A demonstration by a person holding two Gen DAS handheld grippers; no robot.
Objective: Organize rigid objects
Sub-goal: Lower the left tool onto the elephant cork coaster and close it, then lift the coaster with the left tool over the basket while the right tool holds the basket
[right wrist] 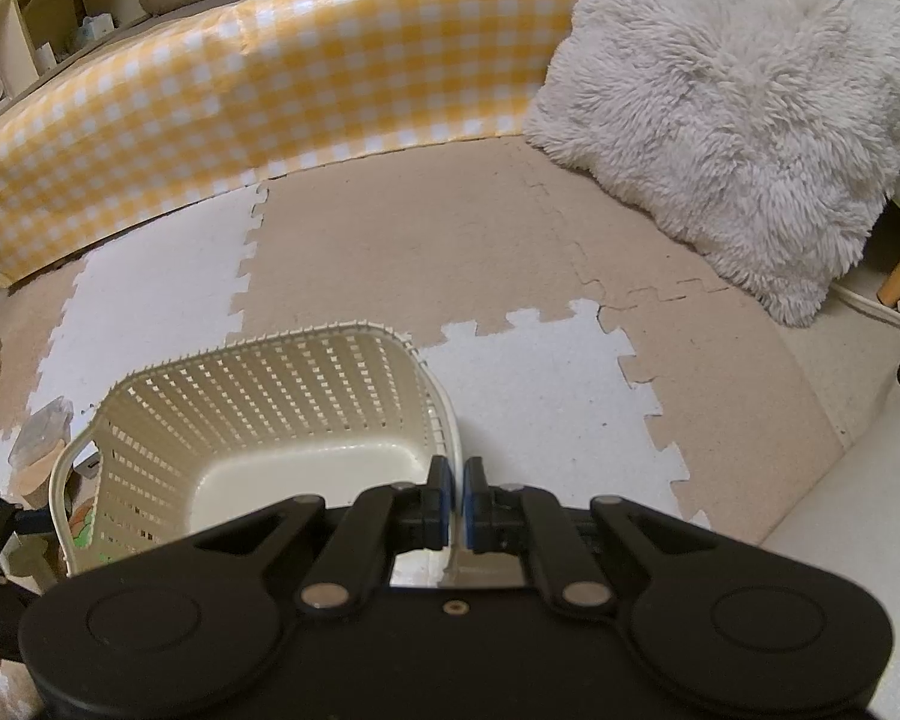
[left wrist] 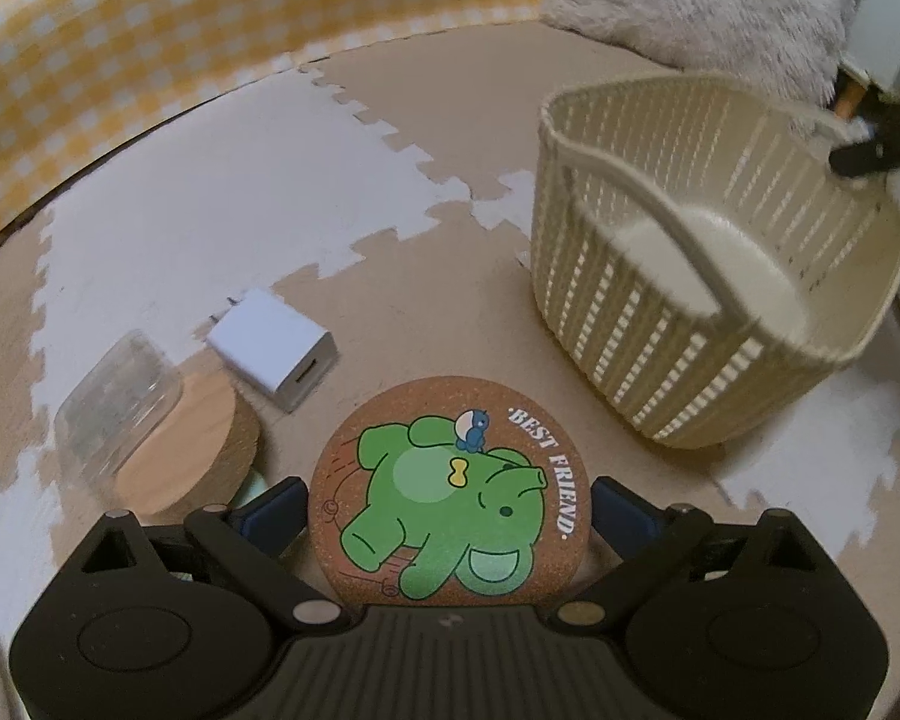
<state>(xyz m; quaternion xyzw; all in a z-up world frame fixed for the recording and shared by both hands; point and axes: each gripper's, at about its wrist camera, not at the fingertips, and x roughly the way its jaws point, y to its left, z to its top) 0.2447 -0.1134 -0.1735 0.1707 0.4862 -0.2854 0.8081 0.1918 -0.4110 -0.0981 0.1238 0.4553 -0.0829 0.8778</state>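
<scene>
Cork coaster (left wrist: 450, 492) pinched in left gripper (left wrist: 447, 507); right gripper (right wrist: 456, 495) clamps basket (right wrist: 444, 414) rim.

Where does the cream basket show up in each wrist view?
Left wrist view: basket at right, its far rim pinched by the right claw.
Right wrist view: basket at lower left, rim between the claw's pads.
Shared landmark: yellow checkered panel.

We see a floor of interlocking foam mats (right wrist: 390, 240) in beige and white. Behind them runs a yellow checked barrier (right wrist: 270, 78), with a shaggy grey cushion (right wrist: 720, 120) leaning at its right end and shelves (right wrist: 48, 18) beyond.
</scene>
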